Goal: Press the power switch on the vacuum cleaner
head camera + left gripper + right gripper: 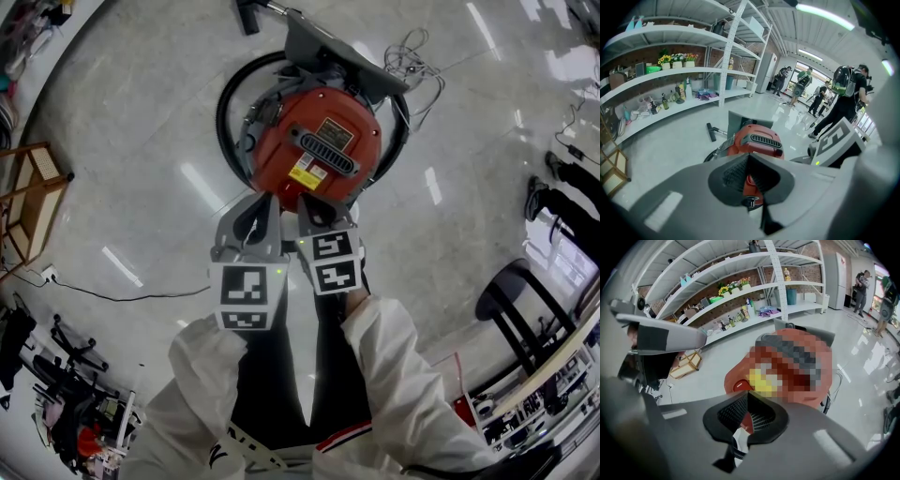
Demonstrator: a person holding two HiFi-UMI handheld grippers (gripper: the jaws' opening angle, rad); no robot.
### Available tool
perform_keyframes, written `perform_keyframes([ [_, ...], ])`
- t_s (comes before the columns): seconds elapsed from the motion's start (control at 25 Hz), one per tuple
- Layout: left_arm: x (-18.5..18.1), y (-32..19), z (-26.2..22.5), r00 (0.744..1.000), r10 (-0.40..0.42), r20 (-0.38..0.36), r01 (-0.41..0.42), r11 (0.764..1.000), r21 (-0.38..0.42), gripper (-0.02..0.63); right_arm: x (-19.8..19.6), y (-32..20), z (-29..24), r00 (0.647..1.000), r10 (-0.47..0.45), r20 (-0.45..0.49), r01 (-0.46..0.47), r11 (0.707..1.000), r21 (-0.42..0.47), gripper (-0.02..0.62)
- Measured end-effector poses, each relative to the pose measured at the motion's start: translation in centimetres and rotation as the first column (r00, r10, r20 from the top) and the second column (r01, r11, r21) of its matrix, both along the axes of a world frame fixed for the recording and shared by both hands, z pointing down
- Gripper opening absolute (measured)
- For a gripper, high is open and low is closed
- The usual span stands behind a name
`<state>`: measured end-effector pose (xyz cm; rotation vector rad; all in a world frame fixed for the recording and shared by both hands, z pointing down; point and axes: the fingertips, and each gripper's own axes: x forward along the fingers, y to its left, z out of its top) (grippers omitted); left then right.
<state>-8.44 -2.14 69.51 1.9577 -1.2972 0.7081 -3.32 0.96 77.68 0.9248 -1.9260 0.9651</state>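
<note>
A red canister vacuum cleaner (319, 141) lies on the shiny floor just ahead of me, with a black grille and a yellow label on top. Both grippers hang over its near end. The left gripper (266, 200) has its jaws closed on nothing, tips over the vacuum's near-left edge. The right gripper (310, 202) is also shut and empty, next to the label. In the right gripper view a red oval switch (742, 385) shows on the vacuum (787, 380) just beyond the closed tips (747, 395). The left gripper view shows its closed tips (749, 155) before the red body (757, 140).
A black hose (225, 112) loops round the vacuum, and its floor nozzle (248, 14) lies beyond. A white cable (412, 52) is at the far right, a wooden frame (33, 197) at left, a black chair (520, 300) at right. Shelves (670, 75) and several people (843, 98) stand farther off.
</note>
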Motion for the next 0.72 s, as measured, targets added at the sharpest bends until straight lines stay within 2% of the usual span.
perform_keyframes([
  [0.72, -0.71, 0.24, 0.4, 1.0, -0.004, 0.004, 0.004, 1.0, -0.01, 0.0, 0.29, 0.51, 0.97, 1.0, 0.017, -0.014, -0.017, 0.999, -0.031, 0.002],
])
